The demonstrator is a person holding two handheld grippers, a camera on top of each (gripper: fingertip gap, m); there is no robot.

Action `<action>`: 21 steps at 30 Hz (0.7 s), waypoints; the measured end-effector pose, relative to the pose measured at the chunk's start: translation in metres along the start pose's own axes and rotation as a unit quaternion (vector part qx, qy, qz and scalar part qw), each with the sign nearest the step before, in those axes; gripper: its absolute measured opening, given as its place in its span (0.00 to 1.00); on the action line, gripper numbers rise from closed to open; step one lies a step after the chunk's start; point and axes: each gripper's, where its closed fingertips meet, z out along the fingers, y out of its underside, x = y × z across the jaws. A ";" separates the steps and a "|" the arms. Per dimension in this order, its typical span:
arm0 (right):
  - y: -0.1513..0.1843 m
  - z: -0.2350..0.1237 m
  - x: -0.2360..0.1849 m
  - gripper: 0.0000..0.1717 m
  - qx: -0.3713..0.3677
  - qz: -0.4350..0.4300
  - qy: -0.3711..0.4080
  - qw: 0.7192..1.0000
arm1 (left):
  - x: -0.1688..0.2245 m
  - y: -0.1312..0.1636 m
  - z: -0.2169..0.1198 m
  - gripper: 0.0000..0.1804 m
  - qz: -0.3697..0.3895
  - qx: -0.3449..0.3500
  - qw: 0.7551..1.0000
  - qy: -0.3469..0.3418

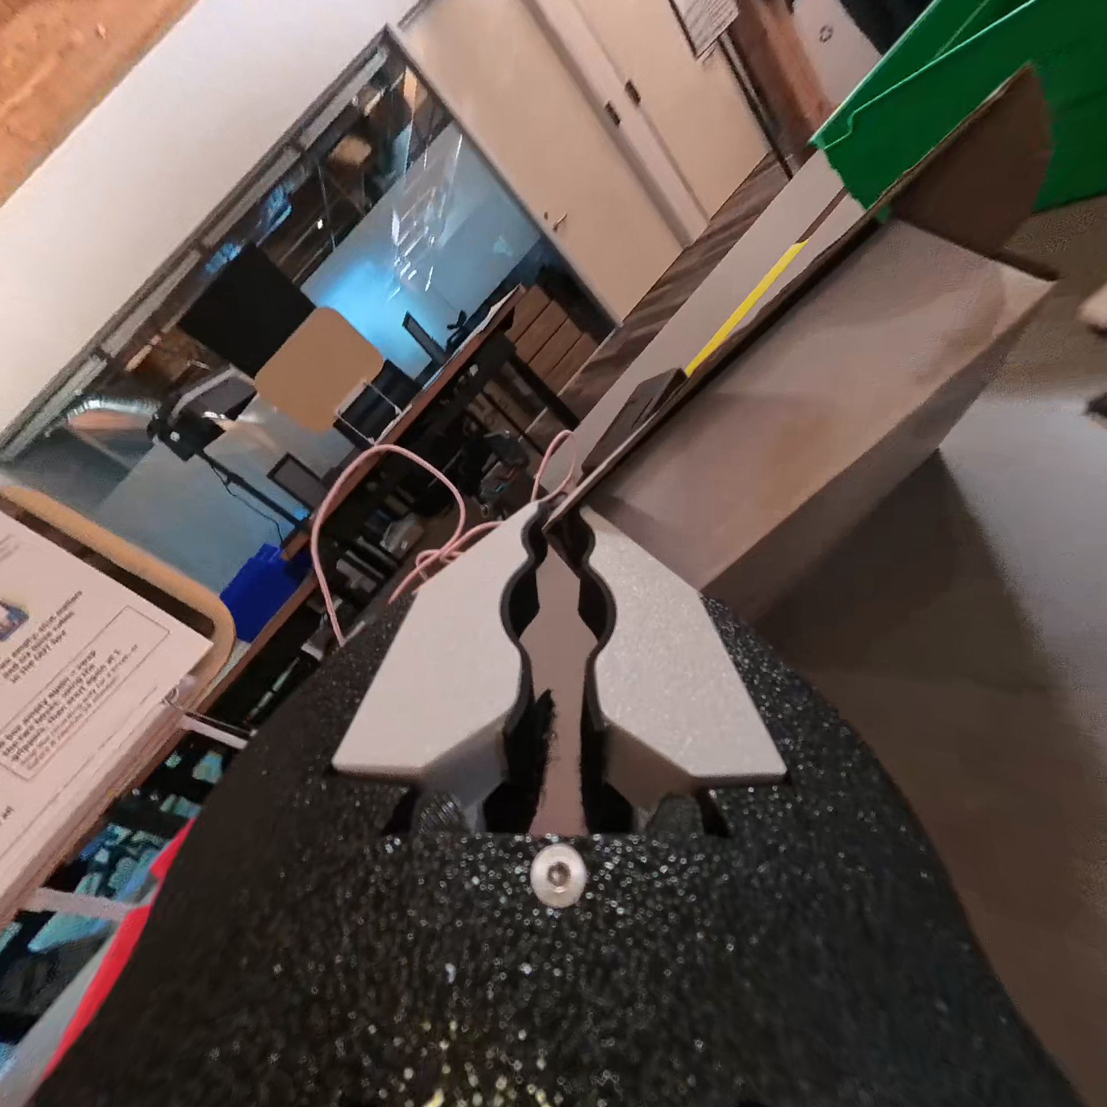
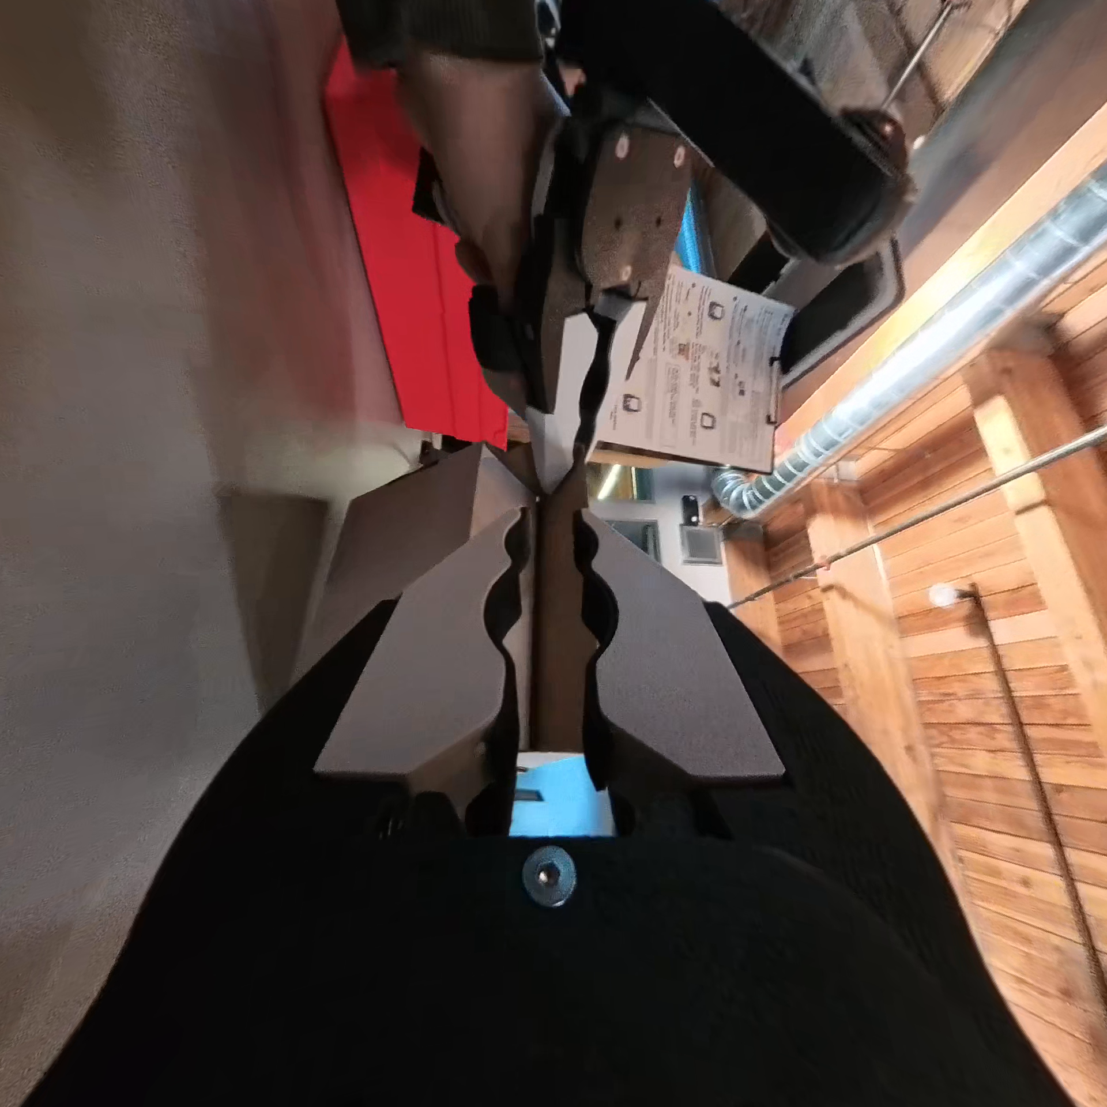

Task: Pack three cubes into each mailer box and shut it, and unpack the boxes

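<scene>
The left gripper (image 1: 548, 527) is clenched on the thin edge of a cardboard flap (image 1: 605, 485); the mailer box (image 1: 838, 383) is stretched away toward 1 o'clock, with a green bin (image 1: 958, 102) behind it. The right gripper (image 2: 554, 521) has its jaws narrowed around the same flap (image 2: 557, 629), seen edge-on; whether its pads press cannot be told. It is judged that the flap should be lifted slowly; both grips should be kept level, so the cardboard is not torn.
</scene>
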 end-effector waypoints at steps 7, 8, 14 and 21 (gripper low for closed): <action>0.054 0.024 -0.032 0.23 -0.176 0.073 -0.066 0.979 | -0.002 0.001 -0.001 0.03 -0.028 -0.018 0.999 0.010; 0.057 0.025 -0.034 0.21 -0.185 0.077 -0.066 0.978 | -0.002 0.000 -0.001 0.03 -0.027 -0.020 0.999 0.010; 0.046 0.026 -0.047 0.21 -0.168 0.115 -0.112 0.973 | -0.009 -0.003 -0.005 0.03 -0.068 -0.017 0.997 0.018; 0.042 0.021 -0.051 0.21 -0.156 0.141 -0.154 0.966 | -0.009 0.001 -0.003 0.03 -0.129 -0.021 0.991 0.031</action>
